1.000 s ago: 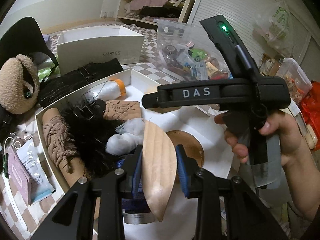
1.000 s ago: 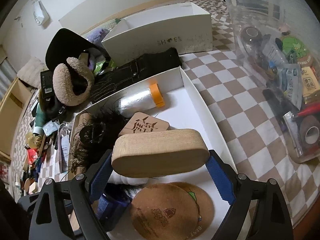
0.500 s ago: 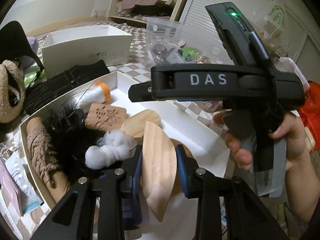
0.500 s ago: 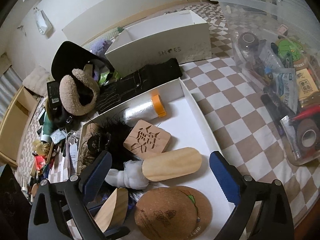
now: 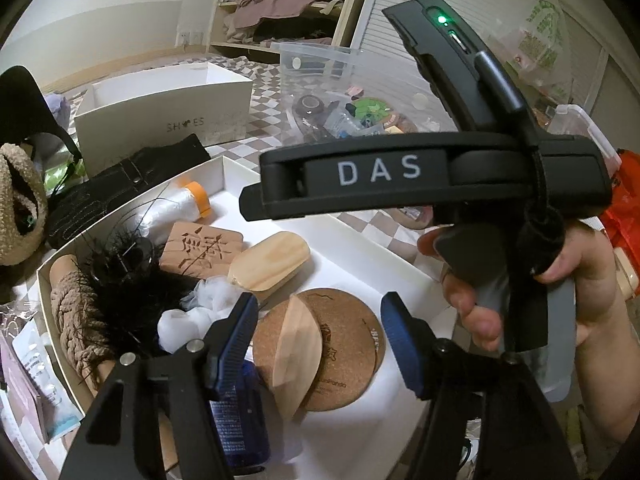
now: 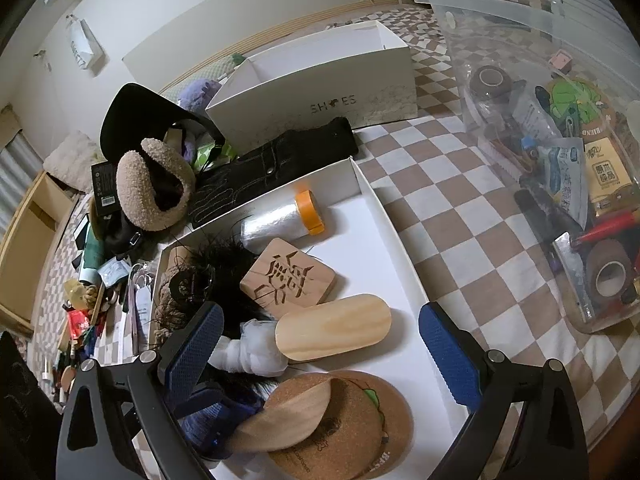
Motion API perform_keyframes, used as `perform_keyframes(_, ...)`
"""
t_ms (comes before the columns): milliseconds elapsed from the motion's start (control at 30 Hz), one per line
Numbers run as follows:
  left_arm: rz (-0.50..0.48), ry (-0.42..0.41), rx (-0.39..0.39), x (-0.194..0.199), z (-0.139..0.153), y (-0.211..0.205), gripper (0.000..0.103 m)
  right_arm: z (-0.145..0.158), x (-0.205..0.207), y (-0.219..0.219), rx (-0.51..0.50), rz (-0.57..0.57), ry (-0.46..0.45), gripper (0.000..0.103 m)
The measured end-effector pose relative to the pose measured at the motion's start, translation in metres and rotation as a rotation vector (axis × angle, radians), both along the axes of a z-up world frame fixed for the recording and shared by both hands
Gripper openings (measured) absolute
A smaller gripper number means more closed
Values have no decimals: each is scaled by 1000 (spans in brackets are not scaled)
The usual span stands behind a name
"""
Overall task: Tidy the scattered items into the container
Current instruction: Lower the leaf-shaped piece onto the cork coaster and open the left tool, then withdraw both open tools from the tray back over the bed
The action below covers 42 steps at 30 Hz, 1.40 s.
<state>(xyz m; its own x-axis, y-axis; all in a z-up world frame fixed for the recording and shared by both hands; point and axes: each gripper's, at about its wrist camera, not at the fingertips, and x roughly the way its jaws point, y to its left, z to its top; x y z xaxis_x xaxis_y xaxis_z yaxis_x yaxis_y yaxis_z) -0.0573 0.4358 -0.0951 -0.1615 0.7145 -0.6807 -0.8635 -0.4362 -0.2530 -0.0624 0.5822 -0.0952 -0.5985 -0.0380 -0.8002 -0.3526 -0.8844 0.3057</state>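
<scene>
In the shallow white box (image 6: 400, 256) I count two pale wooden pieces and two round cork coasters (image 6: 352, 420). My left gripper (image 5: 316, 336) and right gripper (image 6: 320, 352) both gape wide, empty: the oval block (image 6: 334, 326) lies between my right fingers, the leaf-shaped piece (image 5: 296, 356) between my left.

A white shoe box (image 6: 320, 92) marked "SHOES" stands open at upper centre of the right wrist view, with a black garment (image 6: 276, 164) lying just in front of it. At the right edge a clear plastic bin (image 6: 560, 120) holds tape rolls and packets. Upper left in the left wrist view, a wooden shelf (image 5: 280, 12) holds heaped clothes.
</scene>
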Motion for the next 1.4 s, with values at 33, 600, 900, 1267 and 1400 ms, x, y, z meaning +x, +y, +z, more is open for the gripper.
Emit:
perform_keyframes(33, 4, -1, 1, -1, 1, -1, 64, 0, 0, 0, -2, -1, 0, 98)
perform_keyframes(600, 62, 19, -10, 3, 13, -27, 82, 16, 9, -18, 9, 1, 24, 98)
perform_keyframes(900, 167, 89, 6, 8, 32, -61, 103, 34, 26, -35, 61, -33, 84, 103)
perform_keyframes(1267, 289, 131, 31, 10, 55, -104, 103, 59, 45, -63, 188, 25, 91, 103)
perform_keyframes(1400, 343, 143, 44, 10, 64, -122, 103, 71, 56, -75, 217, 32, 122, 103)
